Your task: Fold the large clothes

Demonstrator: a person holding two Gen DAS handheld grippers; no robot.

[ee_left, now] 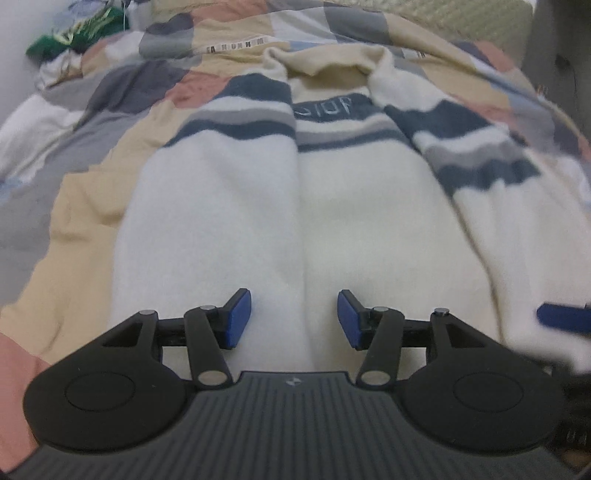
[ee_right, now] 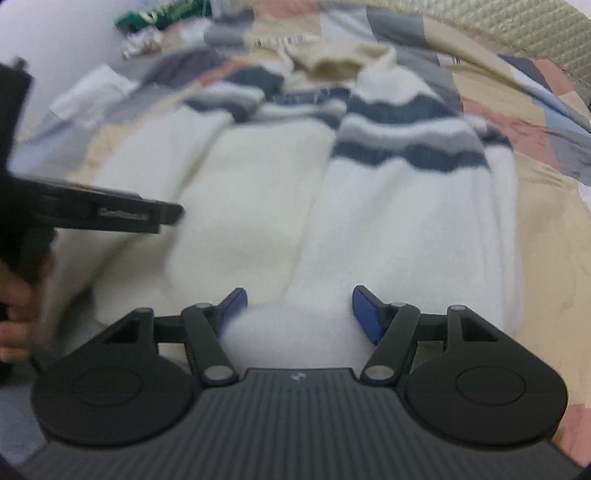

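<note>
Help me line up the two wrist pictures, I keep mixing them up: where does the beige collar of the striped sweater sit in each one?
Left wrist view: the beige collar lies at top centre, beyond the navy stripes.
Right wrist view: the beige collar is again at top centre, blurred, slightly right of middle.
Shared landmark: the green cloth bunched at the upper left on the patchwork quilt in both.

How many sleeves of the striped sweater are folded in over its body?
2: one cream sleeve with navy and grey stripes on the left, the other on the right, both lying lengthwise over the sweater's body.
</note>
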